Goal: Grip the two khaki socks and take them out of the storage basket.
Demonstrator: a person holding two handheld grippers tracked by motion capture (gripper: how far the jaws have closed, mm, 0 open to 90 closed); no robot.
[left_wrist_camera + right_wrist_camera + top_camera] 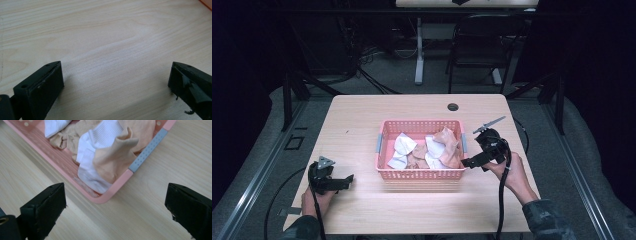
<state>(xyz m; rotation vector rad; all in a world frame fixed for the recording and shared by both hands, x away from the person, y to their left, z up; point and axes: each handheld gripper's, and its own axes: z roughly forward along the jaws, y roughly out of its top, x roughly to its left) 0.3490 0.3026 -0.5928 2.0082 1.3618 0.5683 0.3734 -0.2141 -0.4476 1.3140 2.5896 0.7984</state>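
Note:
A pink plastic basket (384, 150) stands in the middle of the wooden table (362, 115). Inside it lie white socks (402, 145) and peach socks (447, 142) in a loose heap. My right gripper (468, 162) is just off the basket's right front corner, open and holding nothing. In the right gripper view a peach sock (115, 157) lies over a white sock (100, 140) by the basket's corner (110, 195), beyond my open right gripper (115, 202). My left gripper (348, 181) rests low at the table's front left, left of the basket, open over bare wood (116, 75).
A round cable hole (453, 106) sits at the table's far edge. Behind the table stand a black chair (482, 45) and a second table's leg (419, 50). Cables trail from both grippers off the front edge. The basket's corner (207, 3) peeks in at the left gripper view's top right.

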